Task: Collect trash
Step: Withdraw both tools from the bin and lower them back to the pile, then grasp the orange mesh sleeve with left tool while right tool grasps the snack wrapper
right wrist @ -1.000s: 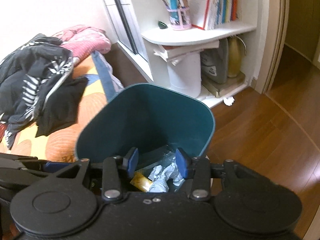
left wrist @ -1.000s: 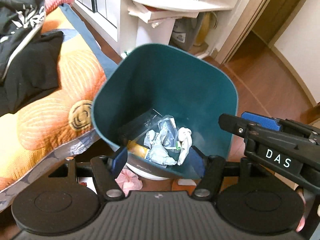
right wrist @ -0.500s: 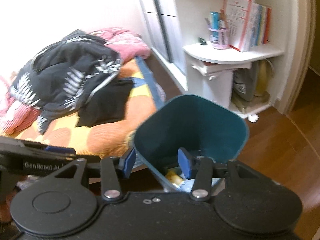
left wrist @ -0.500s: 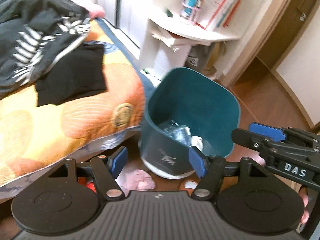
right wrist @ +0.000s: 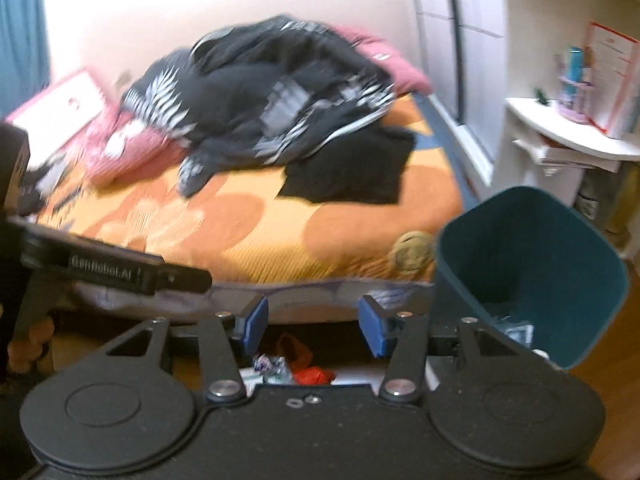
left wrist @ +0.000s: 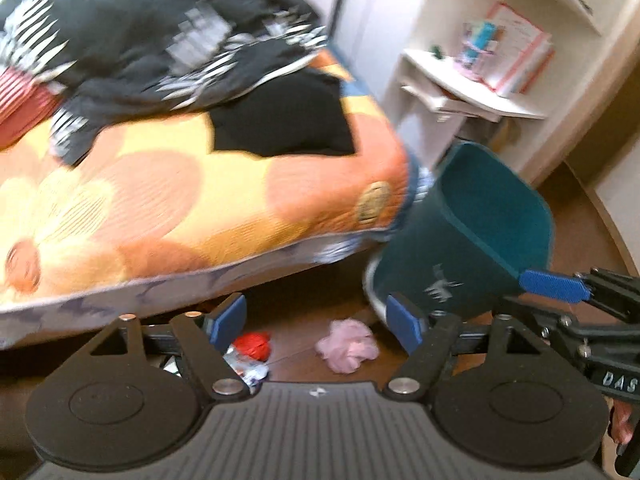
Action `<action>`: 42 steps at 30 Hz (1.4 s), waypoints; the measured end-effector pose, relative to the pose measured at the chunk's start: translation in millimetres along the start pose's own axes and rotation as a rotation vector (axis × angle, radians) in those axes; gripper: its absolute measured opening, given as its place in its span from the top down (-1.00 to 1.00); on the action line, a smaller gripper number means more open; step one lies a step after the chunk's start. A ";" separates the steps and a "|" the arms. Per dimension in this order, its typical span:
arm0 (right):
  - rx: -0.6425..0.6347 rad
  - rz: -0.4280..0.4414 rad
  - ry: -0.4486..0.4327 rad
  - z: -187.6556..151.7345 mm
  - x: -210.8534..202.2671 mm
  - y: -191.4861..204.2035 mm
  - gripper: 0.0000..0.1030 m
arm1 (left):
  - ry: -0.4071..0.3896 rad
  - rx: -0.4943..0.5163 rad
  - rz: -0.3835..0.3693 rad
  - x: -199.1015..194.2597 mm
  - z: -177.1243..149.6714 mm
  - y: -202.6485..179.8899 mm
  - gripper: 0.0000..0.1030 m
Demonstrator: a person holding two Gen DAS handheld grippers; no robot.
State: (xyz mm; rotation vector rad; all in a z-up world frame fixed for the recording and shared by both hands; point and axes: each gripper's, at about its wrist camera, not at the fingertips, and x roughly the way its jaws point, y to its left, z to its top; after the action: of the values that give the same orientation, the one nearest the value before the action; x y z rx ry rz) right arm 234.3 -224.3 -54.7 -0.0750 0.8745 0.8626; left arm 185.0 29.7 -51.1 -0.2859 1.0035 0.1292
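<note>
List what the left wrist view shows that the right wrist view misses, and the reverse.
Left wrist only: a pink wad on the floor by the bin's base, and the right gripper coming in from the side.
Right wrist only: trash inside the bin, a pink box at the far end of the bed, and the left gripper's arm.
Both: the teal bin, the bed with dark clothes, the shelf, and red and silvery litter under the bed edge.

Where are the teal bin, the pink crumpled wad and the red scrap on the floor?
teal bin point(left wrist: 452, 264): left wrist view, on its outer front wall.
pink crumpled wad point(left wrist: 347, 345): left wrist view, on the middle of the wad.
red scrap point(left wrist: 253, 344): left wrist view, on its visible top.
</note>
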 end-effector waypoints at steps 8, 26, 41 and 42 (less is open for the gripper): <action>-0.053 0.027 0.134 -36.3 76.7 28.5 0.02 | 0.045 -0.166 0.086 49.5 -36.6 71.5 -0.63; 0.041 0.067 0.571 -151.2 282.9 30.0 0.02 | 0.540 -0.434 0.254 260.2 -171.9 175.6 -0.64; 0.160 0.061 0.788 -213.5 393.2 13.2 0.03 | 1.000 -0.571 0.250 369.4 -311.2 188.6 -0.64; 0.163 0.059 0.795 -216.3 399.1 12.1 0.03 | 1.015 -0.564 0.243 375.5 -317.7 187.5 -0.64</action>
State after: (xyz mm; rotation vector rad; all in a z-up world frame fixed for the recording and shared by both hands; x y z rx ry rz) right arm 221.3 -48.2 -473.1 -0.2617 1.6939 0.8144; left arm 82.9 106.1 -561.8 -0.7877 2.0076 0.5262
